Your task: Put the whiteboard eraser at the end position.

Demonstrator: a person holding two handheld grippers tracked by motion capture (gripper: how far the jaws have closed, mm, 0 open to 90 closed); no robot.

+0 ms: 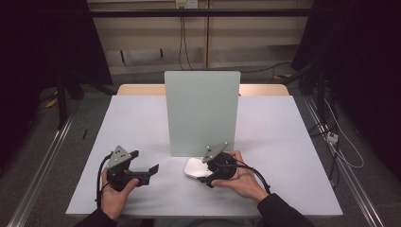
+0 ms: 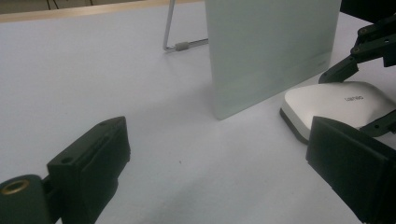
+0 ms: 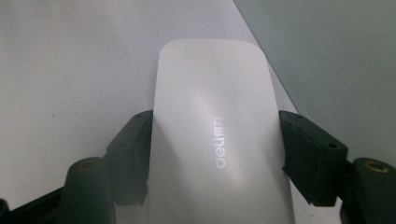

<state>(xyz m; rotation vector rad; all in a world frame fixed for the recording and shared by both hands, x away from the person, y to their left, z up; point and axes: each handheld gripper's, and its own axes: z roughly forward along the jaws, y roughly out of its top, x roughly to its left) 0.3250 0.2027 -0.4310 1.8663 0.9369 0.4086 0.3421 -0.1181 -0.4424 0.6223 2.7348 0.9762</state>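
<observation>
You are holding a gripper in each hand over a pale grey tabletop (image 1: 283, 142), working just in front of an upright frosted panel (image 1: 202, 112) that is standing at the centre. Your right gripper (image 1: 212, 166), at about 5 o'clock from the panel's base, is closing its two black jaws against the long sides of a white, rounded-rectangle device (image 3: 219, 135) marked "deli"; the device is lying flat on the tabletop, just beside the panel's lower right corner. In the right gripper view, both jaws are pressing on the device's flanks. Your left gripper (image 1: 144, 166) is sitting at about 7 o'clock from the panel, its jaws spread wide apart and holding nothing, pointing toward the device (image 2: 334, 105). In the left gripper view, a thin metal wire stand (image 2: 175, 42) is propping the panel (image 2: 271, 51) from behind.
</observation>
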